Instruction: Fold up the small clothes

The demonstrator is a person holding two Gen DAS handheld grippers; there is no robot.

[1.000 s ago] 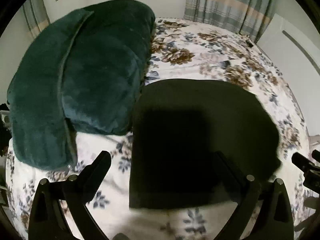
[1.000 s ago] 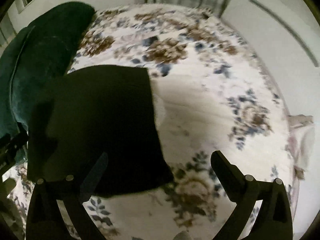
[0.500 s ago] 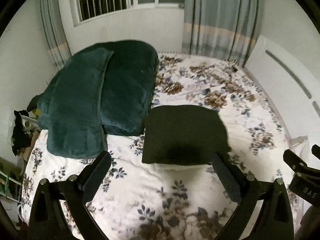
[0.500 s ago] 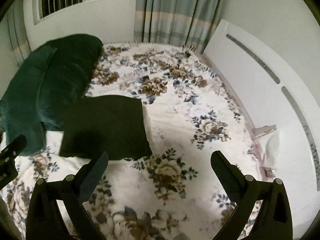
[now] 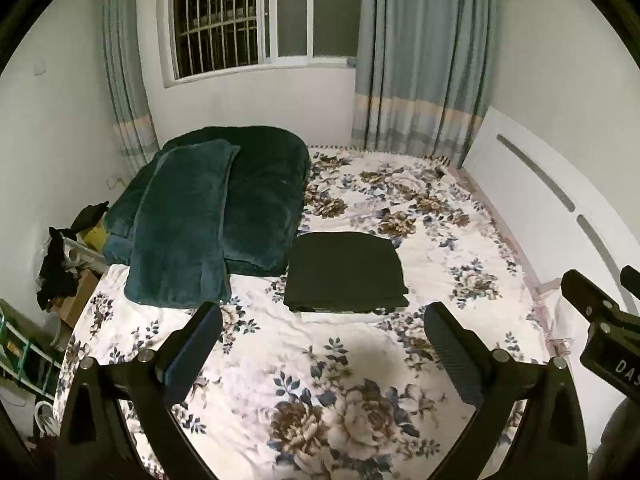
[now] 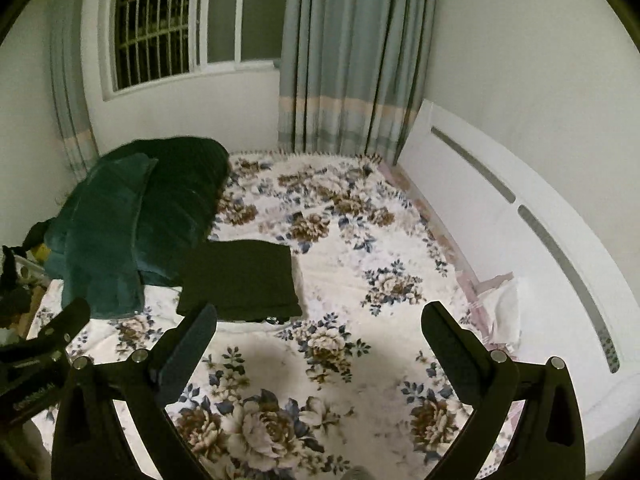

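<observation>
A black garment lies folded into a flat rectangle on the floral bedspread, next to the green bedding. It also shows in the right wrist view. My left gripper is open and empty, held well above and short of the garment. My right gripper is open and empty too, back from the garment and to its right. The right gripper's body shows at the right edge of the left wrist view.
A dark green quilt with a pillow lies at the bed's left side. A white headboard runs along the right. A window and curtains are behind. Clutter sits on the floor left of the bed.
Both grippers have drawn back and up from the folded black garment. It now looks small and far, with the whole room in view. The garment itself has not moved.
</observation>
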